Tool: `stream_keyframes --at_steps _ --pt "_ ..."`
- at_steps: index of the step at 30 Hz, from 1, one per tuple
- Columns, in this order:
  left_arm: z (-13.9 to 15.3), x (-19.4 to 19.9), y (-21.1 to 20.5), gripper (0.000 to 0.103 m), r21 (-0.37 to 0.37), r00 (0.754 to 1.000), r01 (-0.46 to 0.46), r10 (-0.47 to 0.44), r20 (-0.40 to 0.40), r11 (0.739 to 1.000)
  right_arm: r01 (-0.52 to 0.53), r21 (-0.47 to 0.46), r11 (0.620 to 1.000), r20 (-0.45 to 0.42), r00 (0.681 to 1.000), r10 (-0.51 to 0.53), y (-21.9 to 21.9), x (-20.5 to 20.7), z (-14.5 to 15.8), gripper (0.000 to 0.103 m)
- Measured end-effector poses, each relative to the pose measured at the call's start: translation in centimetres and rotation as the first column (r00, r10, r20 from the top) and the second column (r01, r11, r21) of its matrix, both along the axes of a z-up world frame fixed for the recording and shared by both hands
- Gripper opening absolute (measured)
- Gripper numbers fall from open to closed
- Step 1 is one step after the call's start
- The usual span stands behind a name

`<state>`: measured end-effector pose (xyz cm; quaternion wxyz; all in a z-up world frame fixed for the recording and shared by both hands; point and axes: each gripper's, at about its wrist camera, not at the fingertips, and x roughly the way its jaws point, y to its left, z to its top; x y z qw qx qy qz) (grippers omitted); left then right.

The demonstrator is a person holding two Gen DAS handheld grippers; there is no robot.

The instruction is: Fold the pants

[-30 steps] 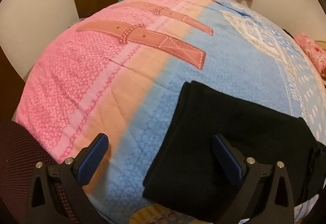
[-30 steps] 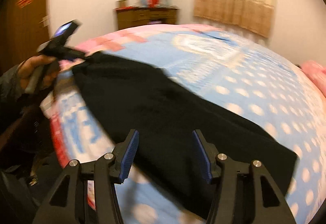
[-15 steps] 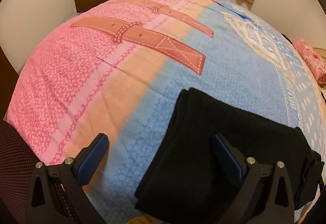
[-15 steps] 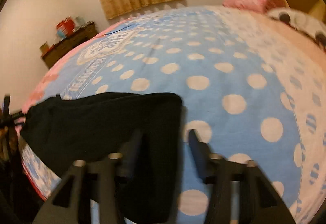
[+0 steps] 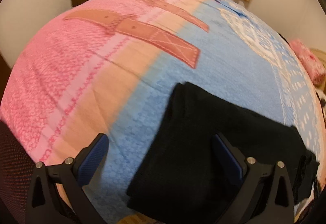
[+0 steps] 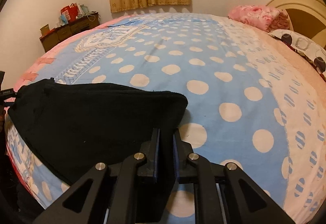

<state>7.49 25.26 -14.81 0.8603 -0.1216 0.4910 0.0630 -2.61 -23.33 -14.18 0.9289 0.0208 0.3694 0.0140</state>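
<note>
Item: black soft fabric pants (image 6: 97, 120), folded flat on bed (image 6: 234, 85) | left hand-held gripper (image 5: 161, 154) spread above near edge | right hand-held gripper (image 6: 166, 142) closing onto pants' corner | handling: light, limp; take corners.

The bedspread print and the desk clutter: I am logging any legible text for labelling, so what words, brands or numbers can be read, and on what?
None can be read.
Bedspread: curved lettering around its white emblem, too distorted to read.
Red bags on the desk: any print too small.
Black pants: no label shows.
</note>
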Motion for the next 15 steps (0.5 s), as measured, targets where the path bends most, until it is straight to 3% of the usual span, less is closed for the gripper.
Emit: stream_keyframes --at_steps 1,3,5,9,11,12,15 --pt "0.0 0.0 -0.6 0.098 0.022 1.0 0.021 -0.021 -0.003 1.0 0.006 -0.019 1.0 0.007 1.0 -0.006 0.1 -0.2 0.1 0.024" --pt "0.2 0.0 -1.8 0.091 0.074 0.998 0.063 -0.064 0.008 0.995 0.01 -0.021 1.0 0.014 1.0 -0.01 0.1 -0.6 0.3 0.047" --pt "0.3 0.1 -2.1 0.091 0.085 0.997 0.072 -0.073 0.01 0.994 0.002 0.012 1.0 0.014 1.0 -0.002 -0.1 -0.8 0.3 0.048" --pt "0.2 0.3 -1.1 0.091 0.025 0.998 0.066 -0.066 0.005 0.998 -0.009 0.005 1.0 0.013 1.0 0.009 0.4 -1.0 0.0 0.048" --pt "0.3 0.3 -1.4 0.09 0.042 0.997 0.072 -0.072 0.005 0.997 -0.01 0.016 1.0 0.012 1.0 0.009 0.3 -1.0 -0.1 0.048" --pt "0.3 0.3 -1.6 0.085 0.05 0.997 0.08 -0.081 0.008 0.996 -0.009 0.021 1.0 0.012 1.0 0.008 0.3 -1.0 -0.2 0.048" --pt "0.8 -0.1 -2.7 0.054 0.058 0.988 0.146 -0.149 0.038 0.988 -0.005 0.031 1.0 0.016 1.0 0.005 0.3 -1.0 -0.3 0.05"
